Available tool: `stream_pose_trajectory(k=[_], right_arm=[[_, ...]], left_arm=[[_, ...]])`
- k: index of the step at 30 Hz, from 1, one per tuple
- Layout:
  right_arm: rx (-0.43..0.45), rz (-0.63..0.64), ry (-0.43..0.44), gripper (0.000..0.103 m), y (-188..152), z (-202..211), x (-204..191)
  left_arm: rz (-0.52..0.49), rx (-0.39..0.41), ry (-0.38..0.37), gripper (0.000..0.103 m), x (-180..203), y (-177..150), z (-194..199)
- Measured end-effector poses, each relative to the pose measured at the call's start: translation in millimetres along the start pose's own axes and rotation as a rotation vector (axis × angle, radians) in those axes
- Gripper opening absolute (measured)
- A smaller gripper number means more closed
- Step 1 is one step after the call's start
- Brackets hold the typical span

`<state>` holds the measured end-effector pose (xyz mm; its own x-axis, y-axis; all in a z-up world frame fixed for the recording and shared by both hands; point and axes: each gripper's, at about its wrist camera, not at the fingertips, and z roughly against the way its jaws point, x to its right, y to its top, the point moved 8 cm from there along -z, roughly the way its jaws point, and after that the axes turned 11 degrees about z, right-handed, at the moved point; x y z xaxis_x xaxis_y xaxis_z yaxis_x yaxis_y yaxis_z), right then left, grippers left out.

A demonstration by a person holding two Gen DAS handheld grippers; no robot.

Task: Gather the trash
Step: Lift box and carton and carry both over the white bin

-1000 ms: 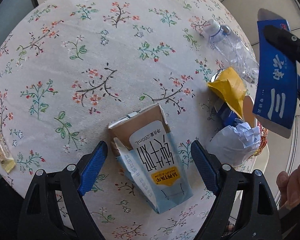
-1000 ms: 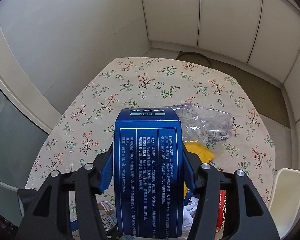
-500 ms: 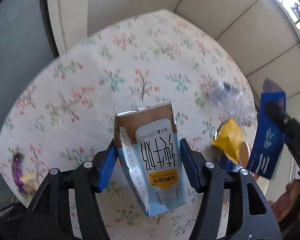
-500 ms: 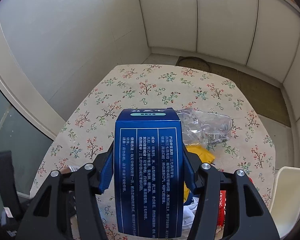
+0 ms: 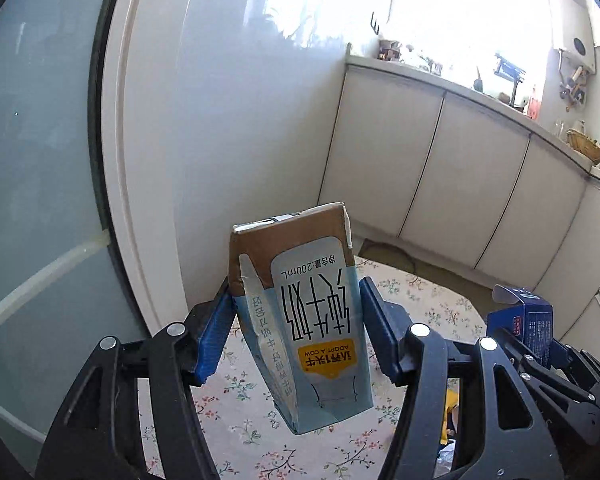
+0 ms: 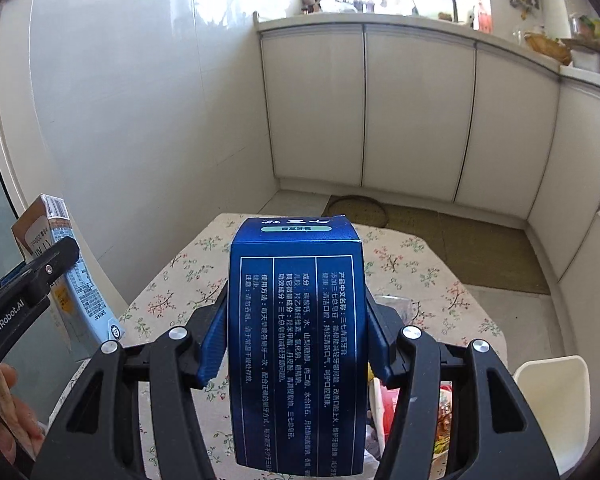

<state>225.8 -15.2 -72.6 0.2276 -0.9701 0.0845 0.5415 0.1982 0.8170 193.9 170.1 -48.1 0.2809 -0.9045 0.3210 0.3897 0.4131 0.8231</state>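
Our left hand-held gripper (image 5: 296, 316) is clamped on a milk carton (image 5: 304, 312), lifted above the flowered surface (image 5: 236, 420). Our right hand-held gripper (image 6: 296, 340) is clamped on a blue box (image 6: 296, 344).

bench (image 6: 420, 280) under a pale cloth printed with small flower sprigs, set against a white wall. near edge, right side: a heap of litter, partly hidden, with a clear crumpled plastic piece (image 6: 396, 306), something yellow (image 5: 451, 404) and a red-printed wrapper (image 6: 444, 412). far half of the cloth bare.
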Motion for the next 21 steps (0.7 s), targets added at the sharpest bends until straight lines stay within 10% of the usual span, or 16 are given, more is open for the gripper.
stream_pose_trajectory(k=[21], right_arm=[[0.105,-0.081,-0.201,0.057,-2.1,62.1,81.6]], left_arm=[[-0.046,0.048,-0.193,0.058,110.1,-5.0,23.8]])
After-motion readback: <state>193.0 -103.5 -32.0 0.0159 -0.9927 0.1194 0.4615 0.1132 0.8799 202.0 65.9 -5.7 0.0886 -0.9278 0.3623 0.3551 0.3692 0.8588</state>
